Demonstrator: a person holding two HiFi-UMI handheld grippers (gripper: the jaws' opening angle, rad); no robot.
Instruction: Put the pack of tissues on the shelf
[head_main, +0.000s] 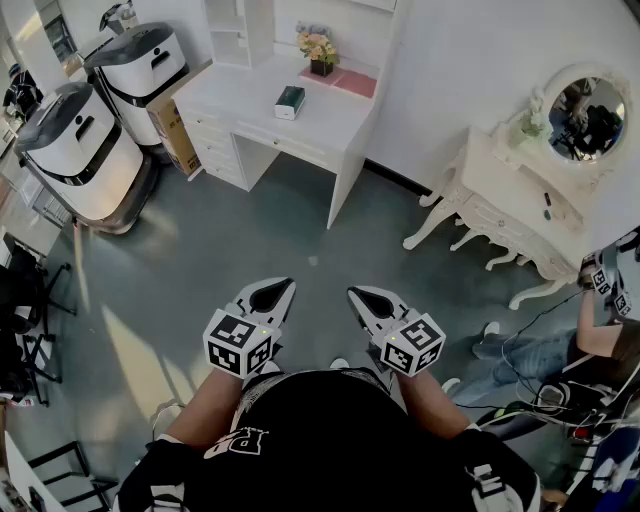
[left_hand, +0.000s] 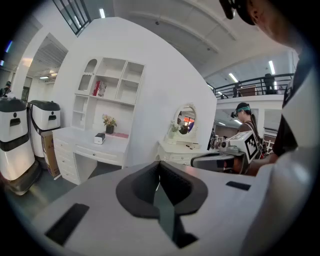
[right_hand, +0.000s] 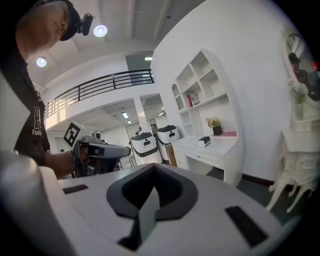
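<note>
Tissues in a small dark-and-white pack (head_main: 289, 101) are sitting on the white bench (head_main: 335, 128), well apart from the left gripper (head_main: 283, 288) and right gripper (head_main: 356, 296), both hanging clenched on nothing. Probably light and squashy, it is calling for gentle jaws across its narrow sides.

Bare floor (head_main: 300, 250) is stretching clear toward the desk (head_main: 250, 95) and shelf (head_main: 240, 35), with two white machines (head_main: 80, 150) crowding its left and a vanity table (head_main: 510, 195) its right.
</note>
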